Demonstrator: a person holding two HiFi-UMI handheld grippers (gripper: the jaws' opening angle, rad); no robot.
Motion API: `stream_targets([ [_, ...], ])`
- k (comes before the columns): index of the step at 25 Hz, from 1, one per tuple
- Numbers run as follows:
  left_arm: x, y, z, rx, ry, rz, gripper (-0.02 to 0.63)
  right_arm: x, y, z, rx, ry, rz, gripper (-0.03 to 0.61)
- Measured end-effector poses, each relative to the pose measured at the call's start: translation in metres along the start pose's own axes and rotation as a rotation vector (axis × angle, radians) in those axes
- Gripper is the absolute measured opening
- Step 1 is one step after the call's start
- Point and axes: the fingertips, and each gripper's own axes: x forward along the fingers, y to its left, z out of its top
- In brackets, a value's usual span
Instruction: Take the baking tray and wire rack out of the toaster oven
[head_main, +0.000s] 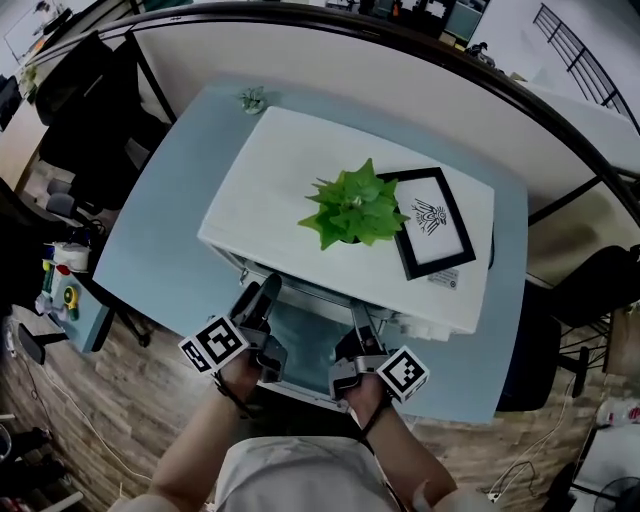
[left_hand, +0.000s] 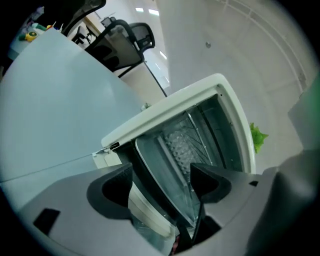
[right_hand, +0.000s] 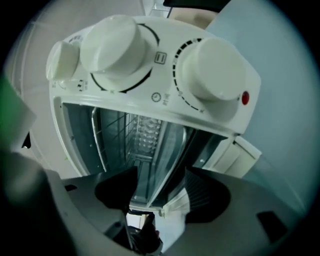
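Oven (head_main: 290, 190) standing open on table (head_main: 165, 225), tray (right_hand: 146, 131) and rack (right_hand: 107, 132) sitting inside, left gripper (left_hand: 162, 187) and right gripper (right_hand: 155, 192) straddling lowered door (head_main: 305, 340), jaws apart, gripping nothing.

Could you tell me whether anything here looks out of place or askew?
A potted plant and a picture frame sit on top of the toaster oven, odd for a hot appliance; the frame lies flat, skewed to its edges. Nothing looks spilled.

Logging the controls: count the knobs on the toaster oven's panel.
3 knobs, in the right gripper view: one at the panel's left end, one in the middle, one at the right by the red light. None seems hidden.
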Motion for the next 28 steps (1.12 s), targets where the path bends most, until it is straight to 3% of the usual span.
stream_targets([
  [5, 0.023, 0.006, -0.006, -0.105, 0.006, -0.083, 0.357, 0.011, -0.006, 0.008, 0.025, -0.072, 0.019, 0.285],
  [7, 0.03, 0.005, -0.009, -0.171, 0.014, -0.127, 0.316, 0.015, -0.008, 0.009, 0.016, -0.089, 0.014, 0.275],
  [19, 0.07, 0.006, 0.004, -0.232, -0.007, -0.278, 0.251, 0.036, -0.012, 0.025, 0.068, -0.253, 0.081, 0.228],
  [23, 0.074, 0.012, 0.006, -0.28, 0.007, -0.288, 0.18, 0.035, -0.017, 0.031, 0.087, -0.297, 0.082, 0.158],
  [25, 0.073, 0.016, 0.004, -0.307, 0.01, -0.284, 0.131, 0.034, -0.02, 0.032, 0.108, -0.303, 0.08, 0.087],
  [28, 0.069, 0.023, 0.001, -0.324, 0.018, -0.265, 0.072, 0.031, -0.022, 0.029, 0.138, -0.301, 0.083, 0.066],
])
